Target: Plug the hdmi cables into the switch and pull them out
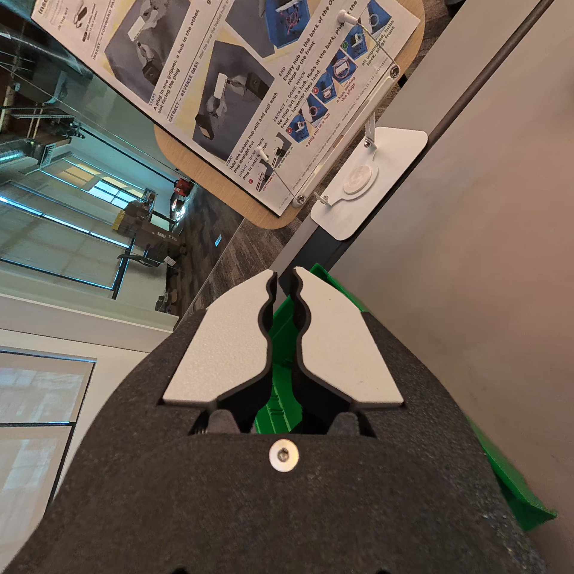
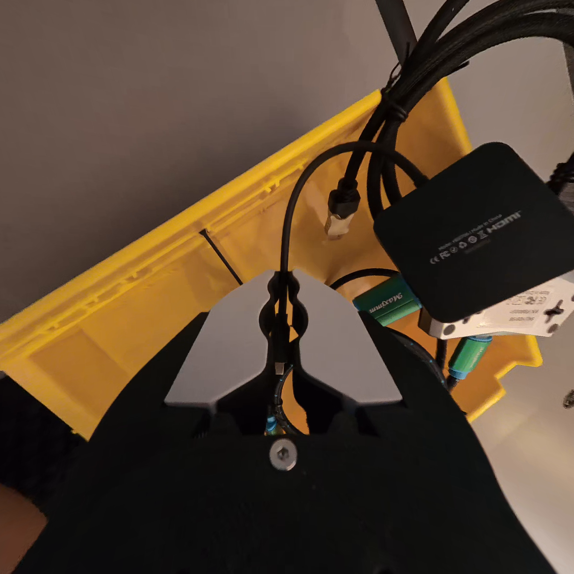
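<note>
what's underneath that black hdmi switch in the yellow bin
Under the black HDMI switch lies a white box, beside a green plug, in the yellow bin. The rest beneath is covered.

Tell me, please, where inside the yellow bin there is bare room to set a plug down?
The yellow bin is bare in its left half, between its rim and the right gripper, shut on a thin black cable. The right half is crowded: the black switch, braided cables, green plugs.
</note>
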### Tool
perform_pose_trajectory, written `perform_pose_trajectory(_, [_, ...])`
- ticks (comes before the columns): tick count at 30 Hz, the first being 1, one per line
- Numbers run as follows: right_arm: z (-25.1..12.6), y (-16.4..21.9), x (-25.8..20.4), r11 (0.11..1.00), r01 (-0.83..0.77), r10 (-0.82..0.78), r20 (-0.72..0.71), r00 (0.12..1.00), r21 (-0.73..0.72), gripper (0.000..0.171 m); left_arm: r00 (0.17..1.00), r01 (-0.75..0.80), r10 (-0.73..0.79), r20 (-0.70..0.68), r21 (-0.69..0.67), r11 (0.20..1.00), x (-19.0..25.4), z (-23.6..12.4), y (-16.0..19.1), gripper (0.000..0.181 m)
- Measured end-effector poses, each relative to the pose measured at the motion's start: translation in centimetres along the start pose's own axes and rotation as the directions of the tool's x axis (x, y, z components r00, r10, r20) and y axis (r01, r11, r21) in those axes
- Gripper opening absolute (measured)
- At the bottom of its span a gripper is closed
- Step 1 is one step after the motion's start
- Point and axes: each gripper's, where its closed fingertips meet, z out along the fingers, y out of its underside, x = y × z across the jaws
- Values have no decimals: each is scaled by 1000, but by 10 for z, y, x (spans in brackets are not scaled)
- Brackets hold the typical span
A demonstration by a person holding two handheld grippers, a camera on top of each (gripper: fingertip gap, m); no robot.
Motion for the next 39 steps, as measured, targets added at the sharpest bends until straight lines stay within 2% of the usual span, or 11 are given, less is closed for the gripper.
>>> perform_pose_trajectory(4, [0,6,13,994,86,-92,-104,990,-64,6,1000,-8,8,-1,-3,1000,2,1,0,7])
perform_pose_trajectory(9, [4,6,11,991,97,-108,-121,987,-98,9,1000,-5,5,-2,-1,1000,2,1,-1,7])
perform_pose_trajectory(12, [-4,3,12,998,54,-58,-107,993,-38,23,1000,-8,8,-5,-6,1000,3,2,0,7])
perform_pose_trajectory(17, [-48,11,20,996,-9,24,-176,984,84,23,1000,-3,3,-2,-4,1000,1,2,0,7])
perform_pose_trajectory(19, [-54,30,14,997,-52,60,-152,987,53,27,1000,-2,2,-1,-4,1000,1,2,0,6])
perform_pose_trajectory(22, [-45,48,11,998,-65,66,-116,991,9,32,1000,-4,4,-2,-7,1000,2,2,1,6])
perform_pose_trajectory(25, [-34,47,6,993,-118,119,-22,993,12,33,1000,-9,9,-3,-10,1000,3,3,0,6])
perform_pose_trajectory(32, [-39,41,1,983,-166,163,43,986,84,33,1000,-16,16,-6,-21,1000,5,5,1,6])
perform_pose_trajectory(35, [-26,50,-3,986,-168,166,77,983,21,36,1000,-17,17,-7,-20,1000,6,5,1,5])
perform_pose_trajectory(39, [-24,52,3,993,-115,115,32,993,-4,20,1000,-18,17,-5,-20,1000,5,4,1,5])
